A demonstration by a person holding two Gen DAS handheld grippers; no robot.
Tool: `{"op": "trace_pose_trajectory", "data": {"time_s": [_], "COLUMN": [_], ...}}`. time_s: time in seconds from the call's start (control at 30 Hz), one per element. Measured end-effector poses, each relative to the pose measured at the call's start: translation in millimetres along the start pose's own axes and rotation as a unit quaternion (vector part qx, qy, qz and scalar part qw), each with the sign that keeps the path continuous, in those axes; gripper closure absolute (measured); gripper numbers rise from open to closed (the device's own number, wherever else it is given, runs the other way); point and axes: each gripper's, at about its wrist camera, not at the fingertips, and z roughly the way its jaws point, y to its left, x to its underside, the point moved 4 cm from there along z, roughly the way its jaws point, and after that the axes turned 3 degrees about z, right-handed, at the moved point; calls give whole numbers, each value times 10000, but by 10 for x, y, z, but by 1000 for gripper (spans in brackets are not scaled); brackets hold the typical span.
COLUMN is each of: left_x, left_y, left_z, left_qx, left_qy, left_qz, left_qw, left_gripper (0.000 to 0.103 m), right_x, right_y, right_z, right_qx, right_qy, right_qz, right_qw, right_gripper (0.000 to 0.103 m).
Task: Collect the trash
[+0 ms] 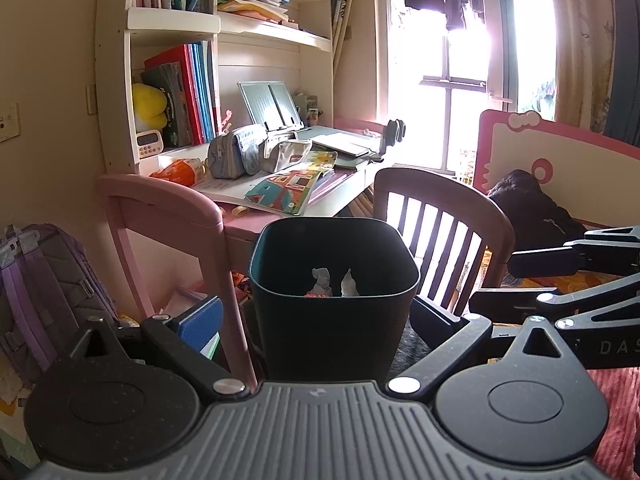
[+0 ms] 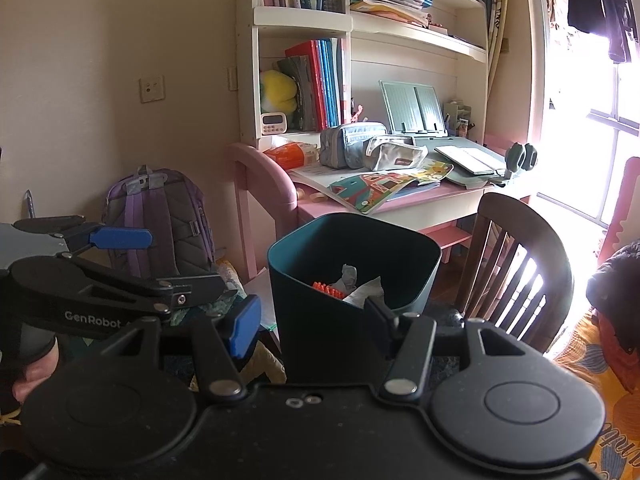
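Note:
A dark teal trash bin (image 1: 332, 320) stands on the floor by the pink desk; it also shows in the right wrist view (image 2: 352, 280). Crumpled grey-white paper (image 1: 322, 282) and an orange item (image 2: 328, 290) lie inside it. My left gripper (image 1: 320, 328) is open, its fingers on either side of the bin, empty. My right gripper (image 2: 312, 320) is open too, its fingers straddling the bin's near wall, empty. The right gripper shows at the right in the left wrist view (image 1: 560, 276); the left gripper shows at the left in the right wrist view (image 2: 168, 264).
A pink desk (image 2: 420, 204) with pencil cases, books and an orange packet (image 2: 290, 154) stands behind the bin. A wooden chair (image 2: 520, 264) is to the right, a purple backpack (image 2: 160, 220) to the left. A bed with dark clothes (image 1: 536, 216) is at far right.

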Motion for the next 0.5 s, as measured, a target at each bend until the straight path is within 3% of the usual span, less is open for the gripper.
{"op": "trace_pose_trajectory", "data": {"time_s": [0.5], "left_x": [49], "left_y": [33], "left_z": [-43], "left_qx": [-7], "left_qy": [-149], "left_qz": [45], "left_qw": [9999], "left_gripper": [3], "right_x": [38], "right_y": [-25], "right_z": [43], "right_qx": [-46], "right_qy": [58], "right_qz": [8], "right_qw": [10000], "right_gripper": [47]}}
